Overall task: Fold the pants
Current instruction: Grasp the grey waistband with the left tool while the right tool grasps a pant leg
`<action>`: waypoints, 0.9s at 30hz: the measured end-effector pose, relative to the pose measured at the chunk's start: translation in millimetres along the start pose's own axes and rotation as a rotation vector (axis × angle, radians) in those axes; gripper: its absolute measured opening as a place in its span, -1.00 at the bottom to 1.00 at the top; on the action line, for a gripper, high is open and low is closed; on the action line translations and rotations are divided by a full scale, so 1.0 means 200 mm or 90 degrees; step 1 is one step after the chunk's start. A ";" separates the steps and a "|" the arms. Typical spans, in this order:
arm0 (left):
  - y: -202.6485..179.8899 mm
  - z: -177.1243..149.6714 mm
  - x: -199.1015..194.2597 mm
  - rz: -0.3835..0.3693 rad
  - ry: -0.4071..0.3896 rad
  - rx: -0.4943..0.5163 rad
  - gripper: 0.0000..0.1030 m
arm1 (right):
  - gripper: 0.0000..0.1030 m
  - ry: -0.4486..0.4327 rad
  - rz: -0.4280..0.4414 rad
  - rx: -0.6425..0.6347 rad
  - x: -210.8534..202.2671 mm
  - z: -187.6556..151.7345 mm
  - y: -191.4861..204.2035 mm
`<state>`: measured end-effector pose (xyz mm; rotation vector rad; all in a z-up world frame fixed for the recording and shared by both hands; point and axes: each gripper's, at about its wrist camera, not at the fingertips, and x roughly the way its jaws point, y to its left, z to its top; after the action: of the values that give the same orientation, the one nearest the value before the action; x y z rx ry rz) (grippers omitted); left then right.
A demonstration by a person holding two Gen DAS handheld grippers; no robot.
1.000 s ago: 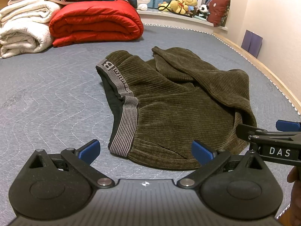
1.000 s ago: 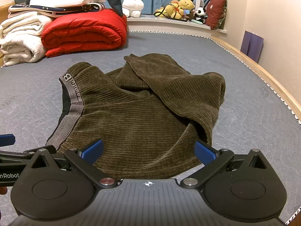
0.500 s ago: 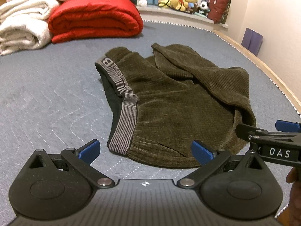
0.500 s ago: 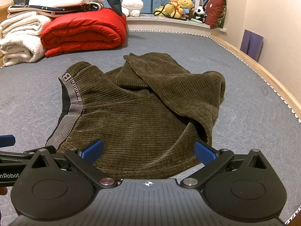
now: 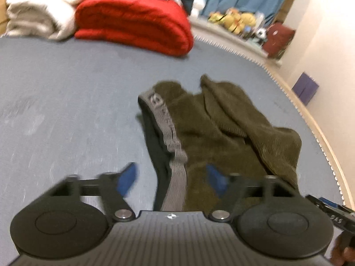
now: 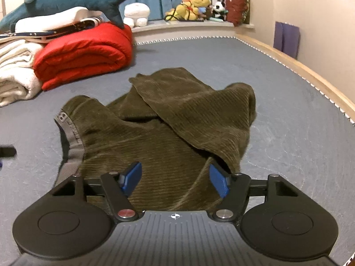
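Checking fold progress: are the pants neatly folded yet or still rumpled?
Still rumpled. The pants lie bunched on the mattress, one leg flopped across the body, the waistband gaping open.

Motion blur smears the whole left wrist view, the waistband lettering [image 5: 165, 116] is unreadable, and the right tongs [image 5: 330, 210] are cut off at the lower right edge.

Warm, even indoor light fills both views, with no hard shadows; the left wrist view is smeared by motion blur throughout, the red blanket [image 5: 133, 20] at upper centre and the pants [image 5: 221, 133] soft-edged; the right wrist view is sharper; fisheye bending curves the bed edge [image 6: 310, 75] at right; corners vignette dark.
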<state>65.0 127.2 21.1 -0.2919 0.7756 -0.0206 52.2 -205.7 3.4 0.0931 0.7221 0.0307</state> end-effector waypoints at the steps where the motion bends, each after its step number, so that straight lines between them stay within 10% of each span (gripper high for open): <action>1: 0.01 -0.02 0.05 0.004 0.007 0.019 -0.39 | 0.35 0.008 -0.004 0.003 0.02 0.00 -0.02; 14: 0.14 -0.08 0.63 -0.063 0.142 -0.081 -0.16 | 0.55 0.183 -0.081 0.140 0.46 -0.12 -0.36; 23: 0.08 -0.13 0.77 -0.074 0.096 -0.043 0.03 | 0.71 0.205 -0.069 0.174 0.62 -0.14 -0.36; 27: 0.03 -0.14 0.77 -0.057 0.076 0.000 -0.02 | 0.29 0.185 -0.060 0.154 0.65 -0.12 -0.31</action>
<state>155.9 107.6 -105.1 -0.3273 0.8807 -0.1236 134.3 -258.5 -105.8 0.2897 1.0183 -0.1360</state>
